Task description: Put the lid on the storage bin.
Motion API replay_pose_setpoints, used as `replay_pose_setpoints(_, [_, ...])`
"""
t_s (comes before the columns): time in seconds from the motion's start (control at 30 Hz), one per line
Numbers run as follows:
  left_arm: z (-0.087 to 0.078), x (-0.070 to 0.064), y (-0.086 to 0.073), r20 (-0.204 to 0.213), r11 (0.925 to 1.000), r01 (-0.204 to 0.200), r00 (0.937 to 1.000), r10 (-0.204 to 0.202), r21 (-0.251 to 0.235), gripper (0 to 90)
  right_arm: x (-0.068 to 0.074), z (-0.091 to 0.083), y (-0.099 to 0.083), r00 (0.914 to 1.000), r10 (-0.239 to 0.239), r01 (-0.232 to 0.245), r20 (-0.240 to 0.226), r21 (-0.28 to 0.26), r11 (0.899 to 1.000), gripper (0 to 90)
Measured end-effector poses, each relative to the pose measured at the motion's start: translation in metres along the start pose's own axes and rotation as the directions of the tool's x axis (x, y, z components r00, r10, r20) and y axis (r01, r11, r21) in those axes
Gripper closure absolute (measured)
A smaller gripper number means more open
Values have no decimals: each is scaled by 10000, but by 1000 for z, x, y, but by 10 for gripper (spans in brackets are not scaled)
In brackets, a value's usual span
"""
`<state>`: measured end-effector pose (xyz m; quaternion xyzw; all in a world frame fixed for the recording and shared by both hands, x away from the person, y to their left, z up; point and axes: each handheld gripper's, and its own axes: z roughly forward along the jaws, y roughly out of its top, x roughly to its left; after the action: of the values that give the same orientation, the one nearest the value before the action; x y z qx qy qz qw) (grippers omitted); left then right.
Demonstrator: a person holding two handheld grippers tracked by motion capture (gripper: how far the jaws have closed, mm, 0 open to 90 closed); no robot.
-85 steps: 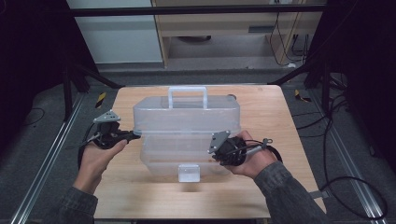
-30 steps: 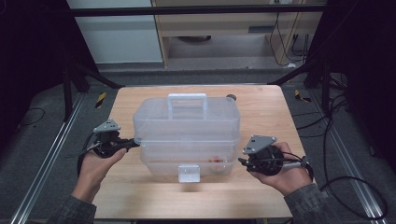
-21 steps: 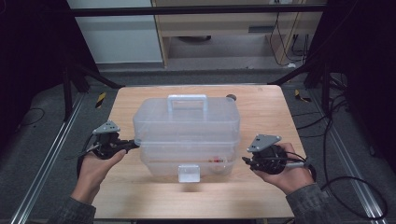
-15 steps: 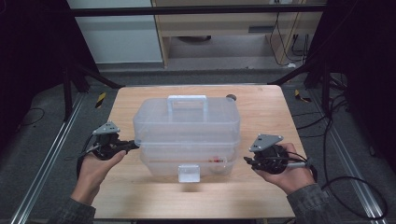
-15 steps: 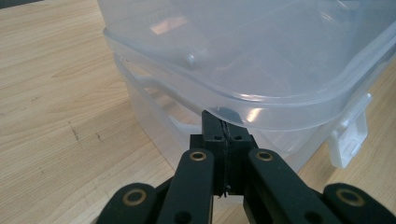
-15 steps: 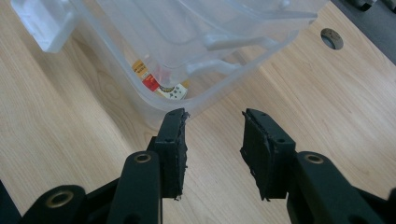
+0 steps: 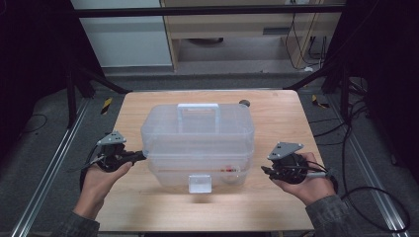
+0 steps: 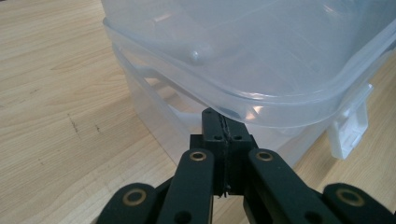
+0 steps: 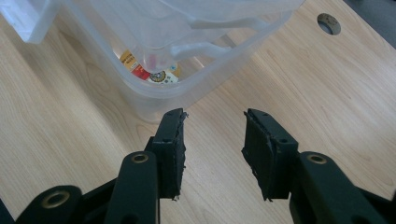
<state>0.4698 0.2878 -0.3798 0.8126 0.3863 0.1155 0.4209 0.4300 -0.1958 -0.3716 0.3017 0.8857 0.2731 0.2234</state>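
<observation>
A clear plastic storage box (image 7: 197, 138) with a white carry handle (image 7: 197, 106) and a front latch (image 7: 199, 183) stands mid-table. My left gripper (image 7: 142, 156) is shut, and its tips rest against the box's left side. In the left gripper view the shut left gripper (image 8: 225, 123) sits just under the lid rim of the box (image 8: 261, 56). My right gripper (image 7: 265, 170) is open and stands apart from the box's right side. In the right gripper view the open right gripper (image 9: 213, 119) holds nothing, facing a corner of the box (image 9: 154, 28). A small red-and-yellow labelled item (image 9: 149, 70) lies inside.
The wooden table (image 7: 276, 113) has bare room right of the box and along the front edge. A round cable hole (image 9: 328, 22) sits near the far right corner. Metal frame rails and cables run on the floor at both sides.
My right gripper has pulled away from the box's right side, moving right and toward the front. The left gripper has stayed at the box's left side.
</observation>
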Motion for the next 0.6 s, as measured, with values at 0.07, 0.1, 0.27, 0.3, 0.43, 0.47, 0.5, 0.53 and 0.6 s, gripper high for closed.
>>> replay_pose_setpoints(0.07, [0, 0, -1, -1, 10000, -19, 10000, 19, 28, 900, 0, 1, 0, 10000, 14, -14, 23, -15, 10000, 575])
replay_pose_setpoints(0.1, [0, 0, -1, 8, 10000, -29, 10000, 29, 47, 900, 0, 1, -1, 10000, 18, -18, 26, -31, 10000, 574])
replay_pose_setpoints(0.27, [0, 0, -5, 43, 10000, -10, 10000, 9, 75, 900, -1, 3, -2, 10000, 53, -53, -17, 35, 10000, 569])
replay_pose_setpoints(0.3, [0, 0, -5, 40, 10000, -3, 10000, 3, 67, 900, 0, 4, -2, 10000, 43, -43, -20, 46, 10000, 568])
replay_pose_setpoints(0.43, [-1, -1, -8, -12, 9999, -52, 10000, 52, 133, 900, -1, 5, -2, 10000, 58, -58, -52, 49, 10000, 565])
replay_pose_setpoints(0.47, [-2, 0, -10, -213, 9995, -167, 9996, 173, 264, 900, -1, 6, -2, 10000, 80, -80, -53, 43, 10000, 564])
replay_pose_setpoints(0.5, [-2, 1, -12, -421, 9988, -257, 9987, 275, 416, 900, -1, 6, -3, 10000, 79, -79, -34, 32, 10000, 564])
replay_pose_setpoints(0.53, [-3, 4, -15, -378, 9993, -89, 9992, 103, 376, 900, -1, 7, -3, 9999, 119, -119, -31, 47, 9999, 563])
replay_pose_setpoints(0.6, [-5, 8, -19, -316, 9992, 44, 9995, -31, 389, 899, -3, 8, -5, 9998, 208, -208, -19, 60, 9998, 562])
